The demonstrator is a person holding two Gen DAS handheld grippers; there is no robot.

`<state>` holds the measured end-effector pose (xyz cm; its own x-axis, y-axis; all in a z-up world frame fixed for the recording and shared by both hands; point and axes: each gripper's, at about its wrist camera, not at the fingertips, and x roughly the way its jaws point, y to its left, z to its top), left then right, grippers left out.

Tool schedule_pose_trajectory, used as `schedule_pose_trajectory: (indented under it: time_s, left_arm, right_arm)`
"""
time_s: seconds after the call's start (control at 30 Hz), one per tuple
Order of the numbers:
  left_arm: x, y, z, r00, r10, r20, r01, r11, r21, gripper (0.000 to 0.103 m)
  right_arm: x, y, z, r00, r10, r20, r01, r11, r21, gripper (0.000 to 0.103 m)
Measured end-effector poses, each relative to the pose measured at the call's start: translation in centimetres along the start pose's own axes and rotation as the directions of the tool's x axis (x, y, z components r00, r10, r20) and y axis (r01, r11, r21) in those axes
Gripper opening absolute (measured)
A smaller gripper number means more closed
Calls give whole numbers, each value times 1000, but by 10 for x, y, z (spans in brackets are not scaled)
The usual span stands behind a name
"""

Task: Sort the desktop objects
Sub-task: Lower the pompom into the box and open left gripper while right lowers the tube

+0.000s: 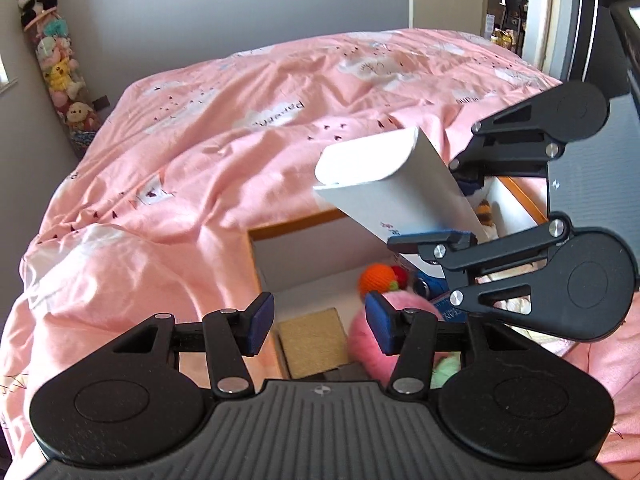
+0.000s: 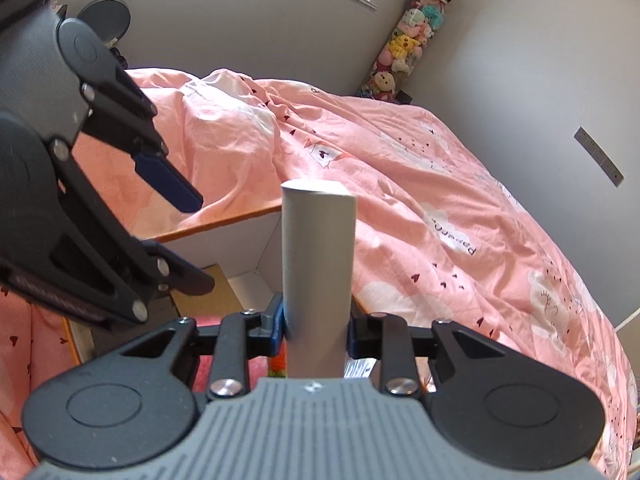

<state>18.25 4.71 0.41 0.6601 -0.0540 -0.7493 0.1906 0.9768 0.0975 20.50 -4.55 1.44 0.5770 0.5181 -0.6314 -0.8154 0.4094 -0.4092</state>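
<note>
Sorting is underway: right gripper (image 2: 316,334) clamps the white box (image 2: 318,264) over the half-filled drawer (image 1: 304,226), left gripper (image 1: 320,322) gapes empty.

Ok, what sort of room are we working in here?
Most likely a bedroom, perhaps a child's: a bed under a pink quilt, a tall column of stuffed toys in the corner, and an open box of toys and oddments lying on the bed.
</note>
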Motion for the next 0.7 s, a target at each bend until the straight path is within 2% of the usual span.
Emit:
schedule_pose_trajectory:
  time_s: [0.23, 0.43, 0.53, 0.7]
  left_arm:
    - [-4, 36, 7, 998, 52, 28, -49, 994, -92, 59]
    - [7, 55, 6, 998, 53, 13, -50, 984, -172, 58]
    - [18, 58, 3, 999, 44, -4, -44, 982, -185, 58]
    - [29, 61, 2, 999, 27, -18, -30, 980, -197, 58]
  right_arm:
    - [22, 3, 3, 999, -12, 42, 16, 996, -85, 31]
    - [44, 18, 2, 998, -18, 64, 31, 977, -211, 31]
    - [60, 25, 0, 999, -32, 41, 42, 962, -271, 31]
    - [83, 27, -8, 998, -27, -59, 8, 955, -297, 31]
